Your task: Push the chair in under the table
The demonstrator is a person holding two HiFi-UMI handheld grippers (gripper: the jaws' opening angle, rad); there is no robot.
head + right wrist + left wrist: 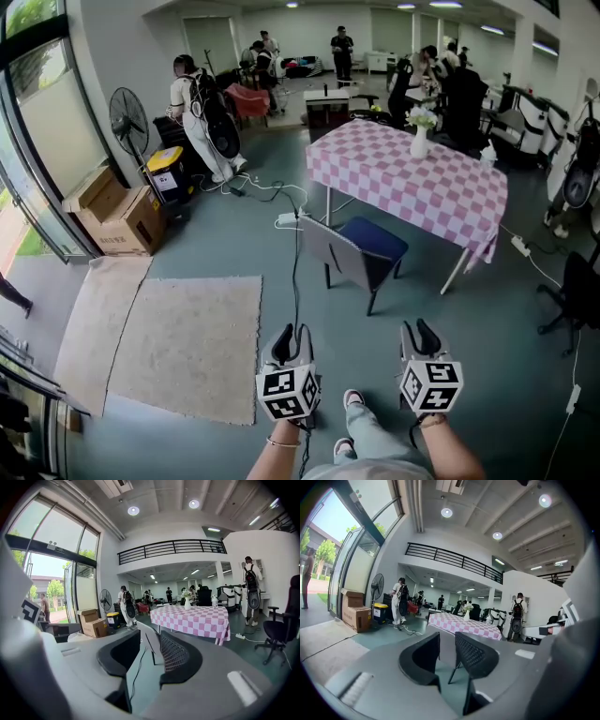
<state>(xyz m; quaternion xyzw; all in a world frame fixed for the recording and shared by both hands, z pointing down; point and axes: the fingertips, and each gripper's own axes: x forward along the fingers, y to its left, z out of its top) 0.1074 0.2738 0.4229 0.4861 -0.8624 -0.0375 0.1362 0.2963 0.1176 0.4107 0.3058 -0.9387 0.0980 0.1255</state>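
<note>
Chair [361, 248]: grey back, blue seat, on the floor just beside the near edge of the surface [412, 183], seat mostly out from under it. Surface covered in pink-and-white checked cloth, carrying a vase [419, 141] of white flowers. Left gripper [289, 345] and right gripper [419, 333]: side by side, well short of the chair, jaws apart, nothing between them. Cable [296, 253] and rug [192, 342] on the floor.

The cloth-covered table [403, 178] hides its own far legs.
</note>
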